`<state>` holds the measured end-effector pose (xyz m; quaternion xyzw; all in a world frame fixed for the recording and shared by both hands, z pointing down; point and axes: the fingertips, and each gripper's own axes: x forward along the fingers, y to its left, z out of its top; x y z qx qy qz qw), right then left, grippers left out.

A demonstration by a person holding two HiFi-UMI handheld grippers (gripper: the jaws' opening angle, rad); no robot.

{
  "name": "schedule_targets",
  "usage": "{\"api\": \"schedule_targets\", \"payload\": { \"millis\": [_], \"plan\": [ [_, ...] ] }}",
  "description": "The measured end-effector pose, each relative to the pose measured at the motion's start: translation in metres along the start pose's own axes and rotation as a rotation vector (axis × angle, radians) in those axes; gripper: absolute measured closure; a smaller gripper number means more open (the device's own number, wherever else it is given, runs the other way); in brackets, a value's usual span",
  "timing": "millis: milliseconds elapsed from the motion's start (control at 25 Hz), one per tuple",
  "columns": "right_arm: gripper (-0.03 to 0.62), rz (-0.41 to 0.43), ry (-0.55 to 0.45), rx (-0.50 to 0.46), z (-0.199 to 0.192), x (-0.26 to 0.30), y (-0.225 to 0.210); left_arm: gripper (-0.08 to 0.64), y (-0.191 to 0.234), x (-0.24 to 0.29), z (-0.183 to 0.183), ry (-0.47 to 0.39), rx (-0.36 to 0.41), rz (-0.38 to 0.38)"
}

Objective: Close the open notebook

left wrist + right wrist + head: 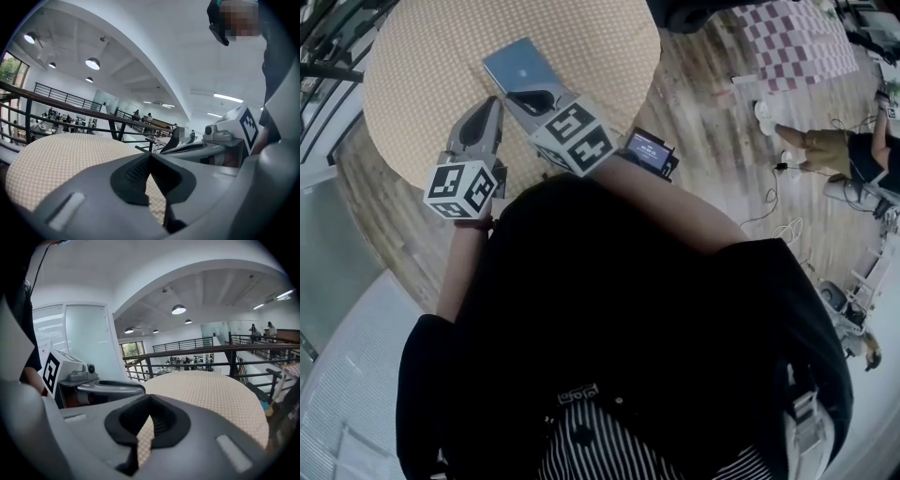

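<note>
A blue notebook lies flat with its cover shut on the round table, which has a beige checked cloth. Both grippers hover over the table's near side, close together. My left gripper is shut and holds nothing; in its own view the left gripper points across the cloth. My right gripper is also shut and empty, and its tip overlaps the notebook's near edge in the head view. The right gripper points level over the table. Neither gripper view shows the notebook.
A small lit screen sits by my right forearm at the table's near edge. A railing runs behind the table. On the wooden floor to the right are a checked rug and another person with cables.
</note>
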<state>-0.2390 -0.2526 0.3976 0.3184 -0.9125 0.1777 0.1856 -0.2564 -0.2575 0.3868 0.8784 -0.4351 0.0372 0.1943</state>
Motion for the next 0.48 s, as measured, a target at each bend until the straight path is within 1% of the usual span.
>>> {"api": "schedule_targets", "payload": {
  "millis": [240,480],
  "plan": [
    [0.592,-0.017,-0.004,-0.022,-0.0008,-0.0014,-0.0003,0.557,-0.0020,0.0014,-0.0106,0.020,-0.002,-0.015],
    [0.591,-0.012,0.015,-0.077,-0.0013,-0.0061,0.0049,0.557,-0.0041,0.0057,-0.0071,0.016,-0.006,-0.015]
  ]
}}
